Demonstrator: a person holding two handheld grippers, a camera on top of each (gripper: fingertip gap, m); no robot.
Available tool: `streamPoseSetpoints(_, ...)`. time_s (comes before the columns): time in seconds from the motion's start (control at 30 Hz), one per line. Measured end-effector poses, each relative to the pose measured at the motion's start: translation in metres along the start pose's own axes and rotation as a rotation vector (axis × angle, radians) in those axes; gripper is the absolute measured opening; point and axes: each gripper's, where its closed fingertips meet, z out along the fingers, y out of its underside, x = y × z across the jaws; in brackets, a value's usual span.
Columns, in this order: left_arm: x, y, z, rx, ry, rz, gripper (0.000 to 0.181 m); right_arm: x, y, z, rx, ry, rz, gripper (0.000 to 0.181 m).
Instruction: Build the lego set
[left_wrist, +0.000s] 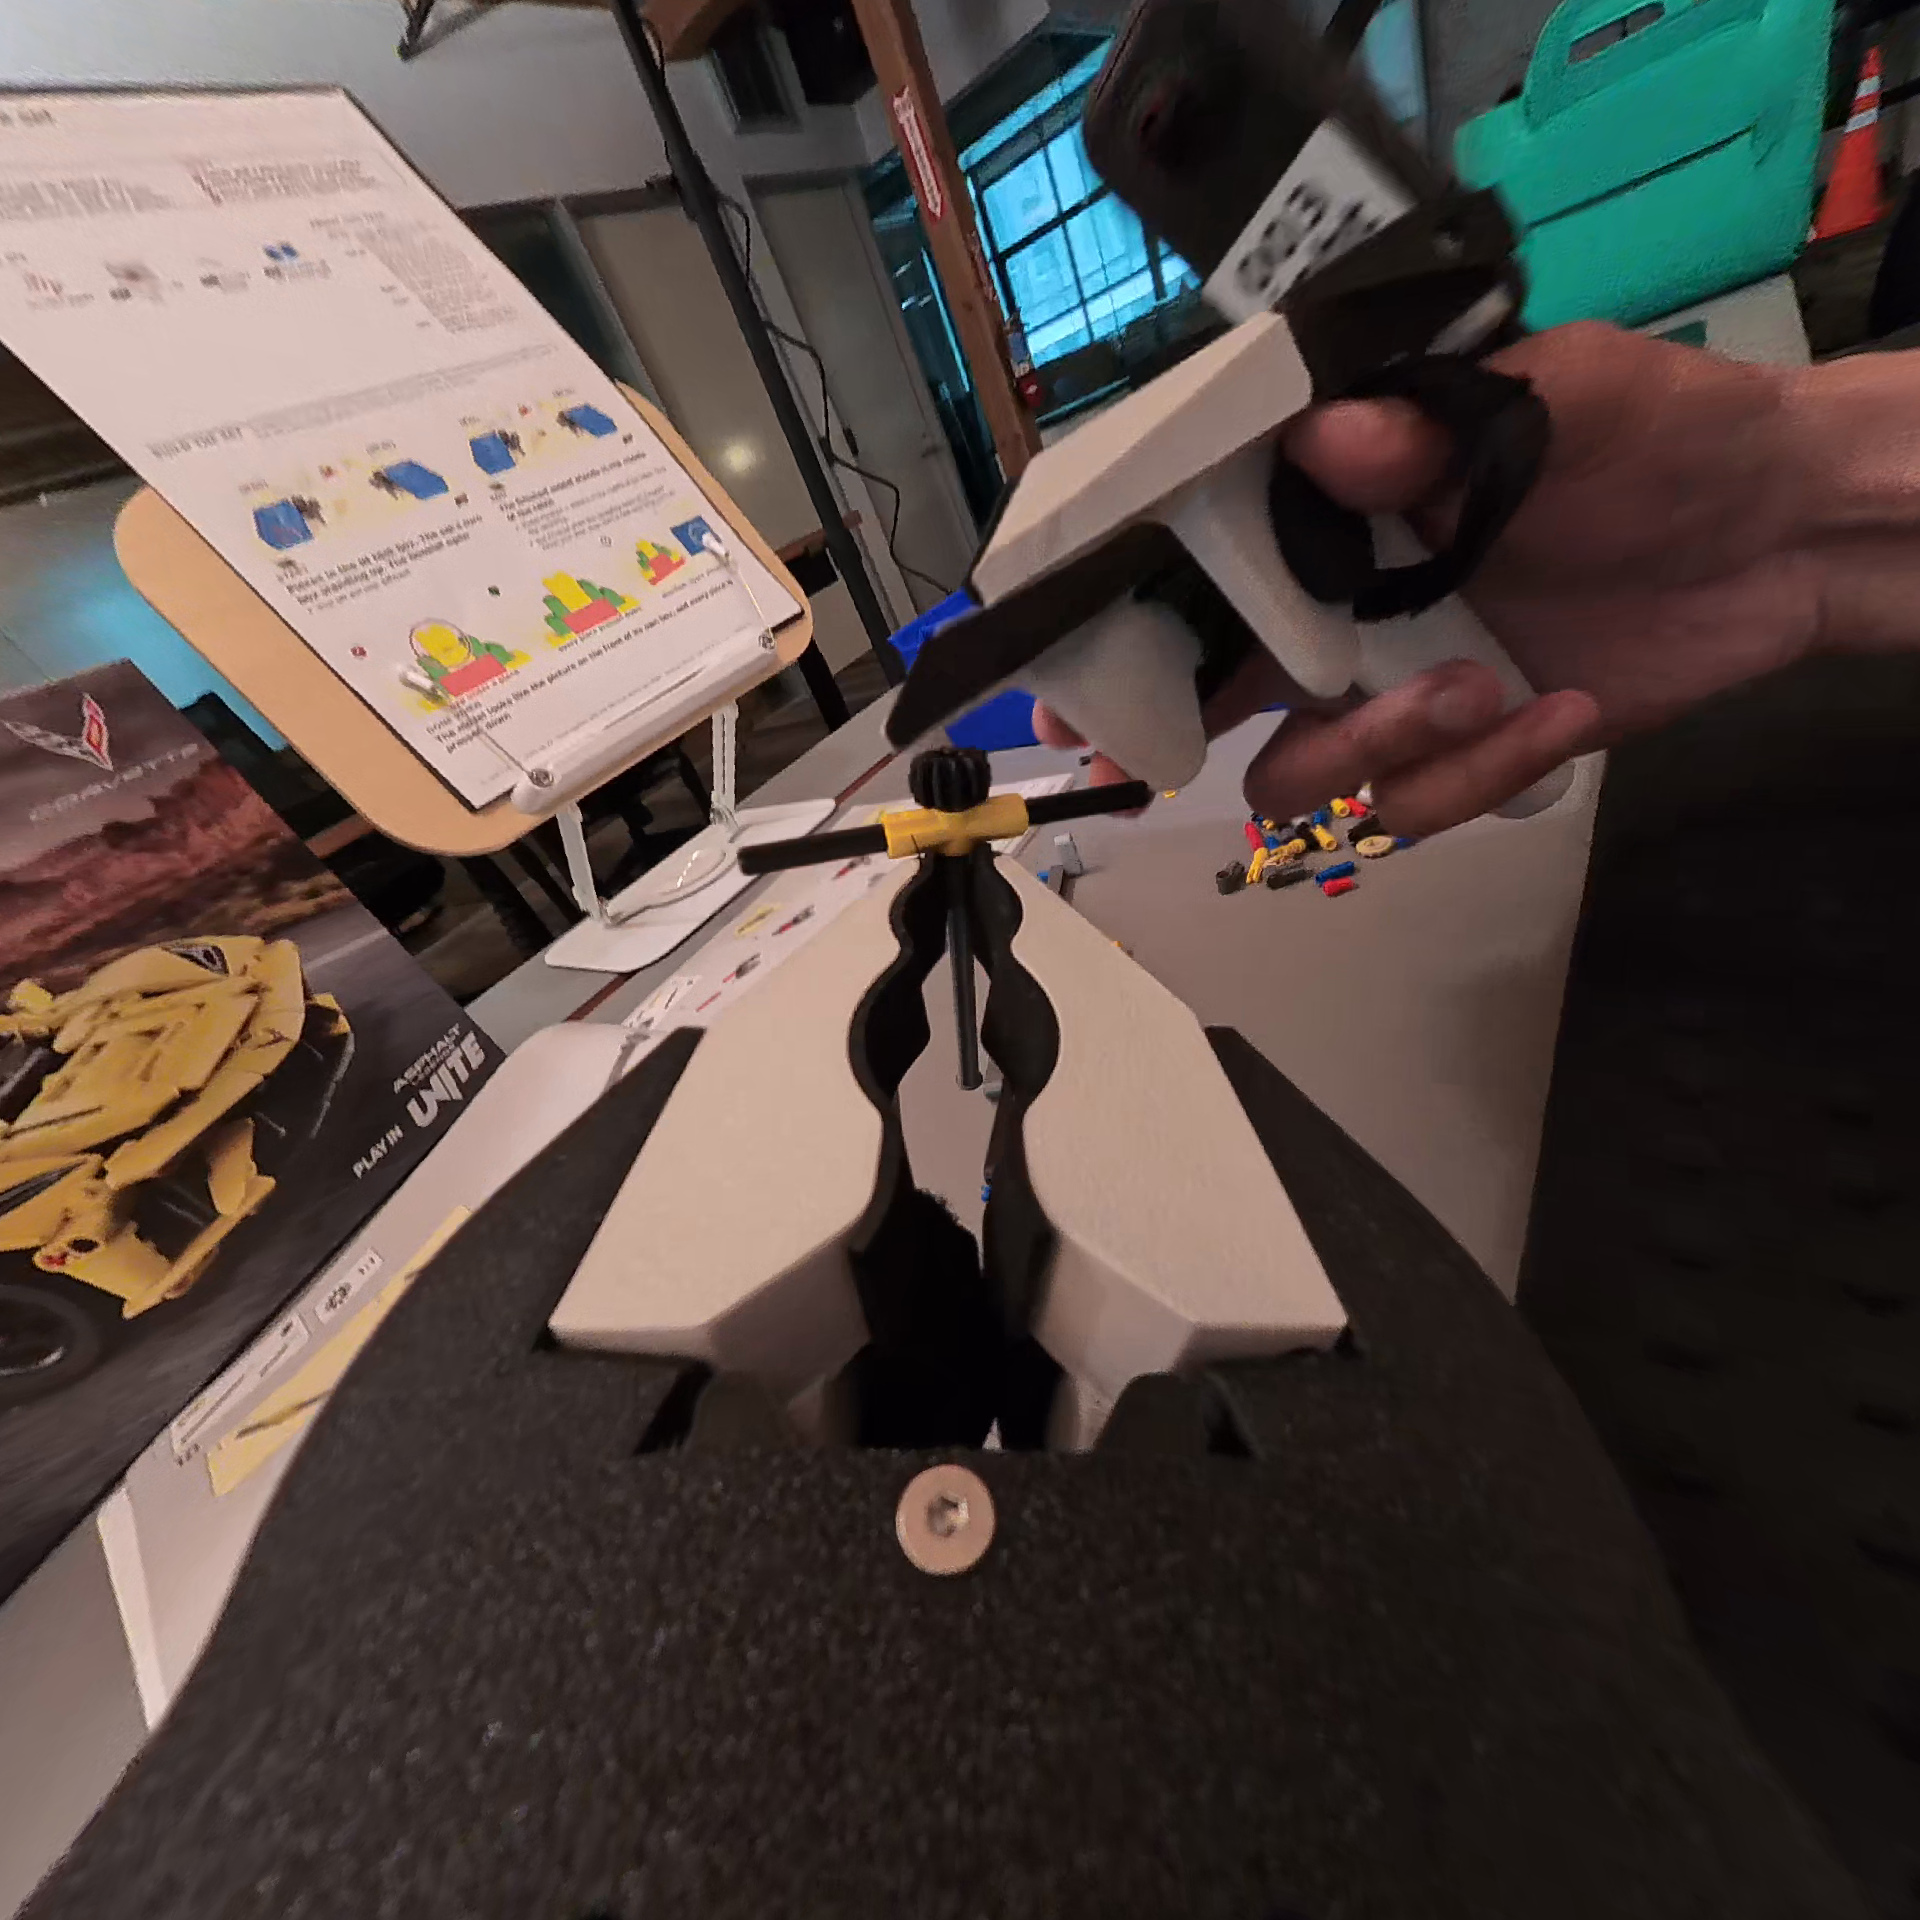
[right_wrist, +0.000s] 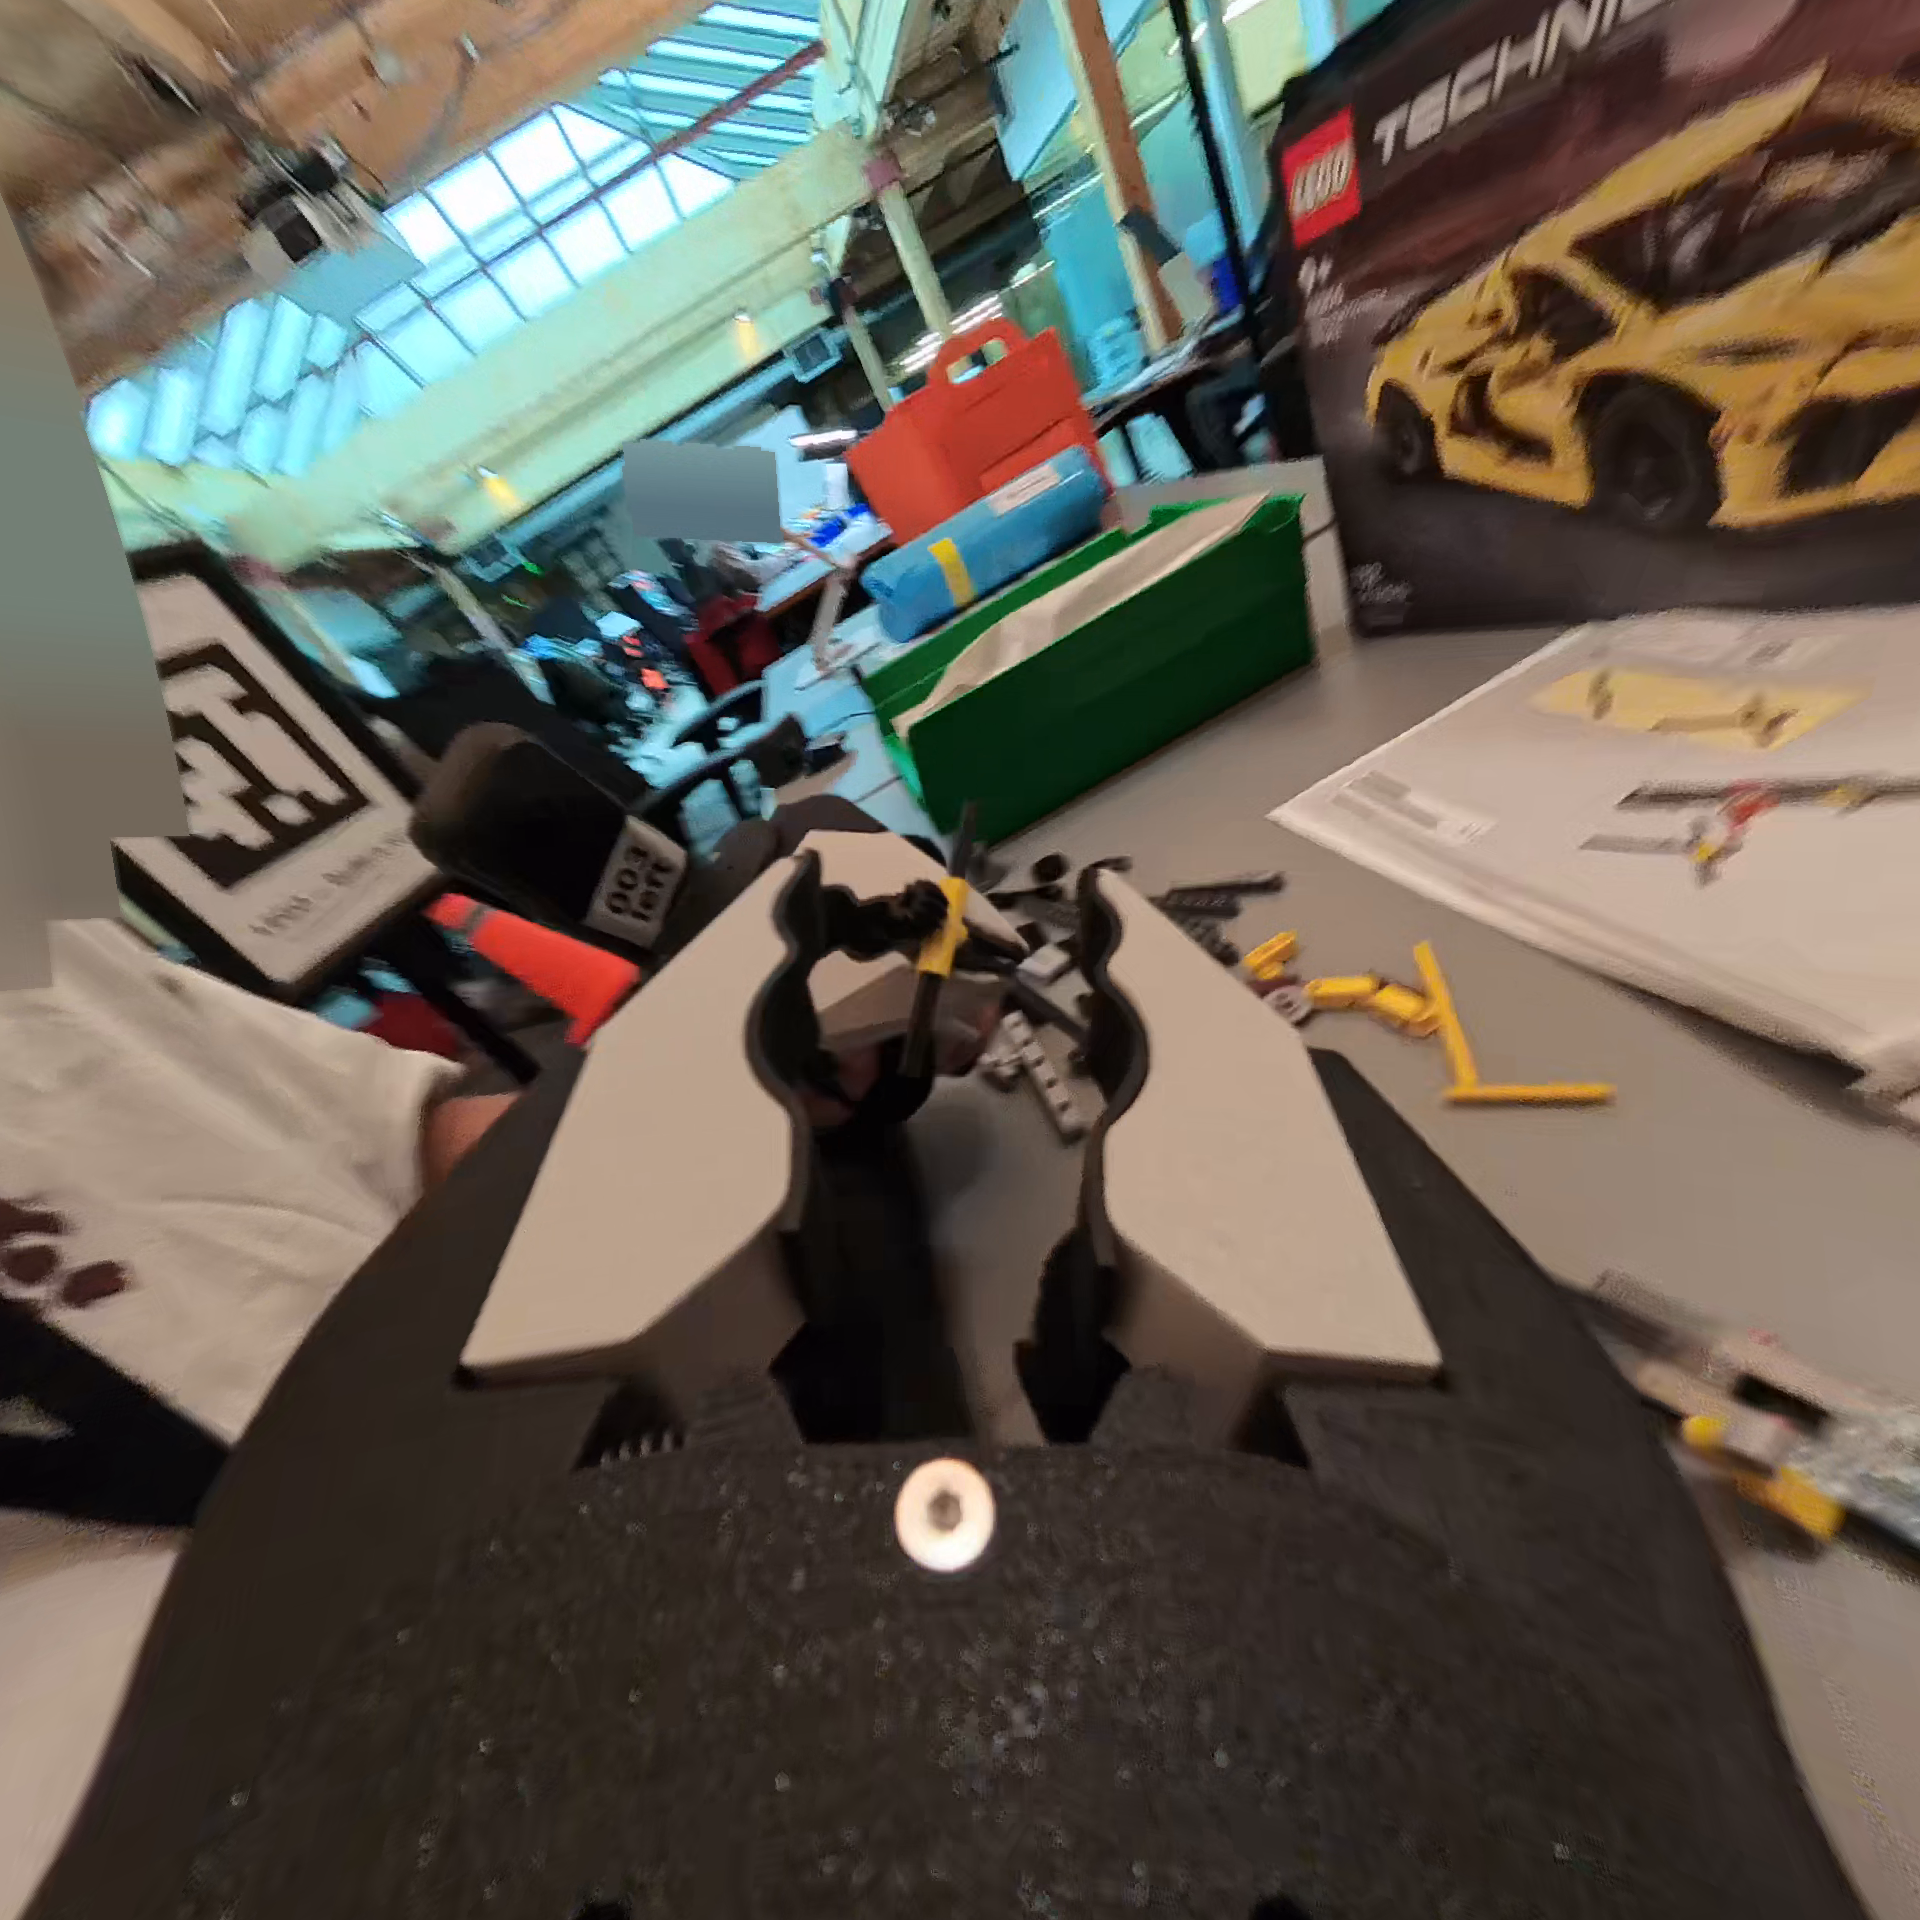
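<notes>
My left gripper (left_wrist: 951, 883) is shut on a thin black axle (left_wrist: 964, 977) that stands upright between its tips. On top of the axle sits a yellow cross connector (left_wrist: 951, 826) with a small black gear (left_wrist: 948, 774) above it. A second black axle (left_wrist: 810, 854) runs crosswise through the connector. My right gripper (left_wrist: 1023, 717), held in a hand, hovers just above and to the right of this piece. In the right wrist view my right gripper (right_wrist: 956, 878) is open and empty. The yellow connector (right_wrist: 948, 925) and gear (right_wrist: 899, 914) lie between its tips, apparently not touching them.
Loose small pieces (left_wrist: 1299, 847) lie on the grey table beyond the grippers. A sheet on a stand (left_wrist: 416, 499) and the car box (left_wrist: 156, 1039) stand at the left. In the right wrist view I see a green bin (right_wrist: 1101, 675), an open booklet (right_wrist: 1662, 810), yellow pieces (right_wrist: 1455, 1029) and grey pieces (right_wrist: 1039, 1070). The grippers are tip to tip, or close to it.
</notes>
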Motion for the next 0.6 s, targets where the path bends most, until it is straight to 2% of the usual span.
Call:
streamPoseSetpoints(0.07, 0.005, -0.006, -0.001, 0.037, 0.016, 0.039, 0.002, 0.002, 0.013, -0.001, -0.058, -0.117, 0.21, 0.072)
streamPoseSetpoints(0.13, 0.013, -0.01, -0.001, 0.072, 0.041, 0.088, 0.001, -0.003, 0.026, -0.001, -0.115, -0.244, 0.356, 0.084)
streamPoseSetpoints(0.23, 0.029, -0.02, -0.004, 0.133, 0.09, 0.156, 0.001, -0.001, 0.044, -0.004, -0.183, -0.276, 0.353, 0.098)
streamPoseSetpoints(0.33, 0.039, -0.023, -0.006, 0.147, 0.108, 0.217, 0.002, -0.014, 0.05, -0.008, -0.212, -0.378, 0.412, 0.11)
streamPoseSetpoints(0.43, 0.044, -0.023, -0.004, 0.142, 0.11, 0.263, 0.002, -0.022, 0.064, -0.006, -0.282, -0.392, 0.41, 0.111)
streamPoseSetpoints(0.6, 0.05, -0.02, -0.002, 0.126, 0.134, 0.271, 0.001, -0.024, 0.059, -0.009, -0.237, -0.439, 0.423, 0.086)
